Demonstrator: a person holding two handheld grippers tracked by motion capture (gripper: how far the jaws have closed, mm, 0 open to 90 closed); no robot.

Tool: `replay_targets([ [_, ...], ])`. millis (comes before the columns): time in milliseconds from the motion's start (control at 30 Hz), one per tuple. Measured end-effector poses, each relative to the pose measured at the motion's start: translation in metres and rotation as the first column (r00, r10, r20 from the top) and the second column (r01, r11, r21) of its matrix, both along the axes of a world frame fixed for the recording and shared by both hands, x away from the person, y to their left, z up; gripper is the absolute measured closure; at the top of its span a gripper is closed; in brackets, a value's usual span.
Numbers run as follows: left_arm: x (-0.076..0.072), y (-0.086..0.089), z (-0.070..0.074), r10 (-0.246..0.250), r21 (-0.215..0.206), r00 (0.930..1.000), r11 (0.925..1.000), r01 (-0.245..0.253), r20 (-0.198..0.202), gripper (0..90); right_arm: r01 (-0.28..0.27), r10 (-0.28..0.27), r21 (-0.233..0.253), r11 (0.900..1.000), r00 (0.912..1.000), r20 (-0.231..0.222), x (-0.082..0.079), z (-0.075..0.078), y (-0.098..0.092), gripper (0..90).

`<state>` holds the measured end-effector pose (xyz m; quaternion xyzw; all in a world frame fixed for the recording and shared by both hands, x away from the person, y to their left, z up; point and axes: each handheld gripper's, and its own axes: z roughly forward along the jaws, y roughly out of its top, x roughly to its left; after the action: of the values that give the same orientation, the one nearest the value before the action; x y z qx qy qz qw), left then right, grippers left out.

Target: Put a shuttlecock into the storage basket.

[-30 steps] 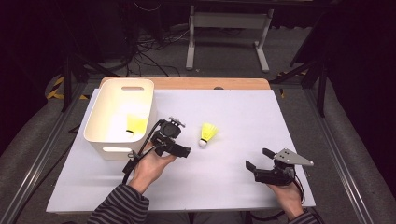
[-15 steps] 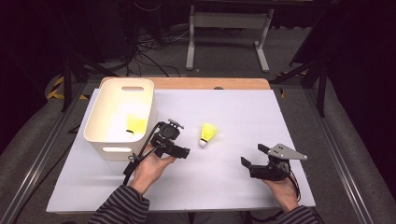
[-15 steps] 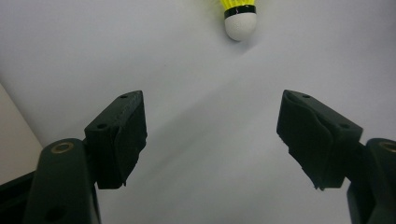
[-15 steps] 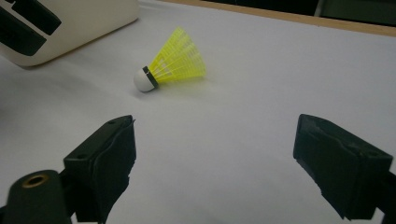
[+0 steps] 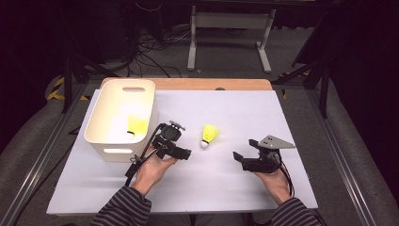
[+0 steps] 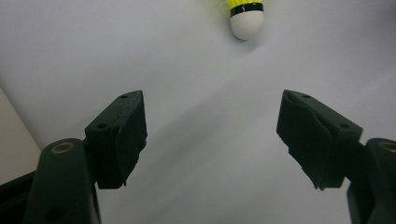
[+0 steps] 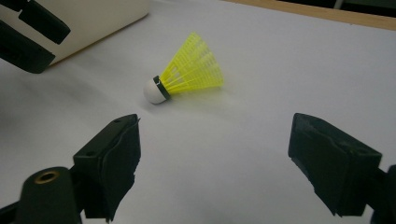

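A yellow shuttlecock (image 5: 209,135) with a white cork lies on its side on the white table top (image 5: 226,188), between the two grippers. My left gripper (image 5: 185,153) is just left of it, open, with nothing between its jaws. In the left gripper view the shuttlecock's cork (image 6: 246,18) sits ahead of the open left gripper (image 6: 212,135). My right gripper (image 5: 238,157) is open to the shuttlecock's lower right. In the right gripper view the shuttlecock (image 7: 189,70) lies ahead of the open right gripper (image 7: 219,154), apart from it.
A white basket (image 5: 117,151) stands left of the left gripper, with a second yellow shuttlecock (image 5: 137,125) inside. The basket's wall (image 7: 102,14) and the left gripper's jaws (image 7: 28,37) appear at the top left of the right gripper view. A wooden strip (image 5: 188,84) borders the far table edge.
My right gripper has moved left and slightly forward, closer to the loose shuttlecock. The left gripper and the shuttlecock have stayed where they were.
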<state>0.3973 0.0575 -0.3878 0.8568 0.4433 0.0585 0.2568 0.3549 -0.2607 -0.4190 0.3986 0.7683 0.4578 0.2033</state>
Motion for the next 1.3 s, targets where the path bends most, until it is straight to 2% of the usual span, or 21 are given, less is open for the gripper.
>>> replay_targets([
  [167, 0.000, 0.000, -0.002, 0.004, 0.001, 1.0000, 1.0000, -0.004, -0.009, 24.8, -0.018, 0.017, -0.022, 1.000, 0.9995, -0.027, 0.011, 0.004, 0.008, 19.4],
  [567, 0.003, 0.000, -0.003, -0.001, 0.006, 1.0000, 1.0000, 0.001, 0.003, 24.3, -0.043, 0.038, -0.069, 0.997, 0.9960, -0.081, 0.035, 0.016, 0.025, 23.6],
  [700, 0.004, 0.000, -0.004, 0.003, 0.002, 1.0000, 1.0000, -0.003, -0.001, 23.9, -0.047, 0.038, -0.076, 0.996, 0.9926, -0.115, 0.043, 0.018, 0.029, 25.1],
  [1300, 0.008, -0.003, -0.008, 0.001, 0.012, 1.0000, 0.9999, -0.001, -0.006, 22.2, -0.071, 0.045, -0.126, 0.990, 0.9788, -0.200, 0.075, 0.028, 0.053, 31.9],
])
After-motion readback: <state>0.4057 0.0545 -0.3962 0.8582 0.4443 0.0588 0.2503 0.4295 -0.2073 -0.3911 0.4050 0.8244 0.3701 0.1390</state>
